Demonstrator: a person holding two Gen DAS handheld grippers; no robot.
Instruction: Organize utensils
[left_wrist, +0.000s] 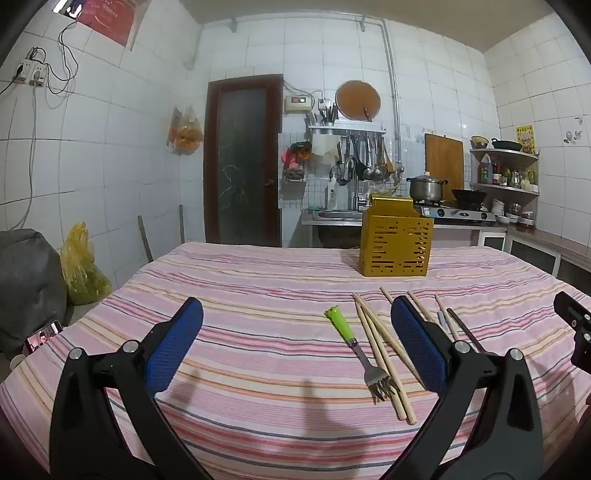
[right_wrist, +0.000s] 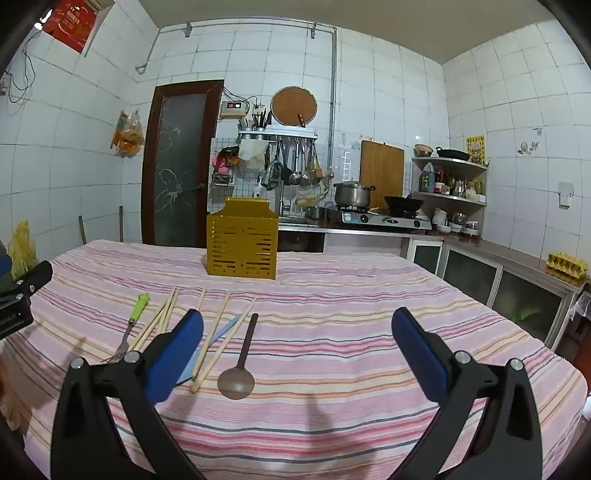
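A yellow slotted utensil holder (left_wrist: 395, 240) (right_wrist: 242, 243) stands upright toward the far side of the table. In front of it lie a green-handled fork (left_wrist: 351, 341) (right_wrist: 129, 328), several wooden chopsticks (left_wrist: 380, 354) (right_wrist: 218, 332), a blue-bladed knife (right_wrist: 221, 332) and a dark brown spoon (right_wrist: 240, 365). My left gripper (left_wrist: 295, 317) is open and empty, above the cloth left of the fork. My right gripper (right_wrist: 297, 321) is open and empty, above the cloth right of the spoon.
The table carries a pink striped cloth (left_wrist: 258, 295) (right_wrist: 369, 295). Behind it are a sink and stove counter (right_wrist: 369, 221) with a pot. A yellow bag (left_wrist: 81, 266) and a grey sack (left_wrist: 26, 280) sit on the floor at left. Low cabinets (right_wrist: 498, 277) run along the right.
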